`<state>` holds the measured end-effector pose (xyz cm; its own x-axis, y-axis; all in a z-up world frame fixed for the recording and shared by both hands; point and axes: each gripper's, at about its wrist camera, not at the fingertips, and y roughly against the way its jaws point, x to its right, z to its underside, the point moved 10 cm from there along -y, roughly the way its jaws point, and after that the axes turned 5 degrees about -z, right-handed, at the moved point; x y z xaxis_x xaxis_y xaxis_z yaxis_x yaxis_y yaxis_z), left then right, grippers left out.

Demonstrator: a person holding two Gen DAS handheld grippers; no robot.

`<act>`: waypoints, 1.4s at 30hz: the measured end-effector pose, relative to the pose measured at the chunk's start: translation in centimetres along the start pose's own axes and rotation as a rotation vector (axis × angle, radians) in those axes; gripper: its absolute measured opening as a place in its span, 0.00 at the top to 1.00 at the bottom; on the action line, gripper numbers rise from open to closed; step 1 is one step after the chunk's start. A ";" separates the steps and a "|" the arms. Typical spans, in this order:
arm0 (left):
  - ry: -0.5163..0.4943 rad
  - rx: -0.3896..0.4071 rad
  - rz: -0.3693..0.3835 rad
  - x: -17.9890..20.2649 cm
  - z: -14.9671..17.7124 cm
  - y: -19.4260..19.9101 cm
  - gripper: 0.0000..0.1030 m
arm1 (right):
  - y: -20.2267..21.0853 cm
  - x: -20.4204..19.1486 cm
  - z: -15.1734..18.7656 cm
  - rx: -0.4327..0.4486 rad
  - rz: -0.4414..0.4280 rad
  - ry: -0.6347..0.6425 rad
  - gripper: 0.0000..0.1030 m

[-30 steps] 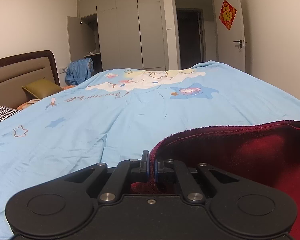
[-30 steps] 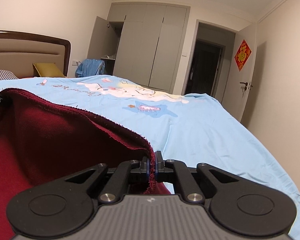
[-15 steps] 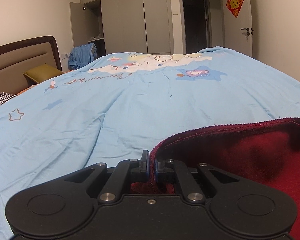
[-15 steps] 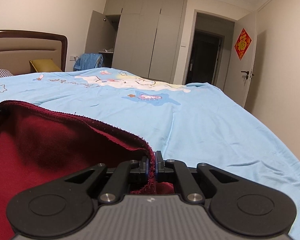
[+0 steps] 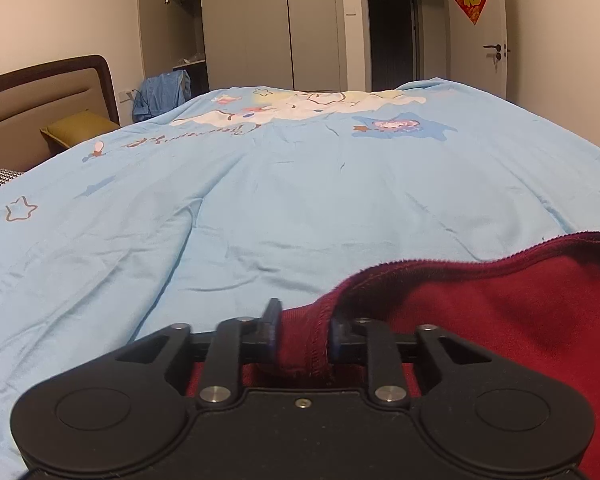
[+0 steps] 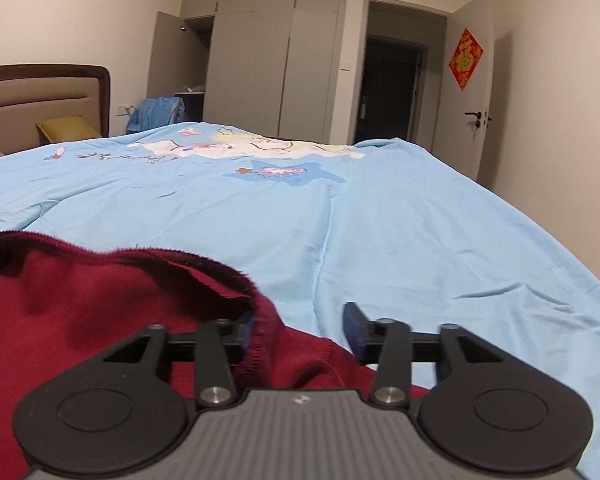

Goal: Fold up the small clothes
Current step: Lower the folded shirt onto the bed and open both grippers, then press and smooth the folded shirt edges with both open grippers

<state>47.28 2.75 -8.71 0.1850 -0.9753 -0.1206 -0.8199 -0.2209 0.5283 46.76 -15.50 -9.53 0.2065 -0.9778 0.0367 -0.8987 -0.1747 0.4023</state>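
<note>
Opening over the bed, the left gripper (image 5: 303, 330) has its jaws parted with the hemmed edge of the dark red garment (image 5: 500, 312) bunched loosely between them. The right gripper (image 6: 300, 330) is opening too, wider, the garment's other corner (image 6: 112, 312) lying against its left finger only. The cloth rests on the light blue cartoon-print duvet (image 5: 260, 200). Beyond stand the padded headboard (image 6: 40, 92), a grey wardrobe (image 6: 260, 60) and a door (image 6: 474, 92).
</note>
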 end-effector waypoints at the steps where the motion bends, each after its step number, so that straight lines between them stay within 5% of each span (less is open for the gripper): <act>1: 0.003 0.004 0.000 -0.1 0.0 0.1 0.50 | 0.0 0.1 0.0 0.000 0.000 -0.006 0.42; 2: 0.007 0.010 -0.001 -0.1 -0.1 0.3 0.34 | 0.1 0.1 0.1 0.000 0.000 -0.009 0.39; 4: 0.017 0.029 -0.002 -0.3 -0.4 0.8 0.16 | 0.1 0.1 0.2 0.001 -0.005 -0.015 0.15; 8: 0.030 0.058 0.001 -0.7 -1.0 2.0 0.02 | 0.7 0.0 -0.2 0.019 -0.037 -0.030 0.00; 18: -0.018 0.235 0.061 0.6 -1.3 7.1 0.01 | 5.4 -2.4 -0.6 0.082 -0.084 0.121 0.00; 24: -0.088 0.149 0.245 3.6 0.5 7.0 0.01 | 8.0 -5.3 0.6 0.060 -0.279 0.170 0.00; 29: -0.064 0.043 0.284 4.0 1.4 4.3 0.01 | 6.8 -6.0 2.2 -0.042 -0.379 0.130 0.00; 36: 0.110 -0.038 0.247 1.4 1.6 0.4 0.01 | 3.5 -3.7 1.9 -0.073 -0.342 0.033 0.00; 42: 0.266 -0.032 0.279 -0.7 2.0 -1.2 0.01 | 0.9 1.4 1.4 -0.046 -0.194 -0.161 0.00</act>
<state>47.07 3.66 -10.99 0.0943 -0.9633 0.2515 -0.8420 0.0576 0.5364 45.72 -17.22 -10.40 0.3056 -0.9331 -0.1895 -0.8290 -0.3586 0.4290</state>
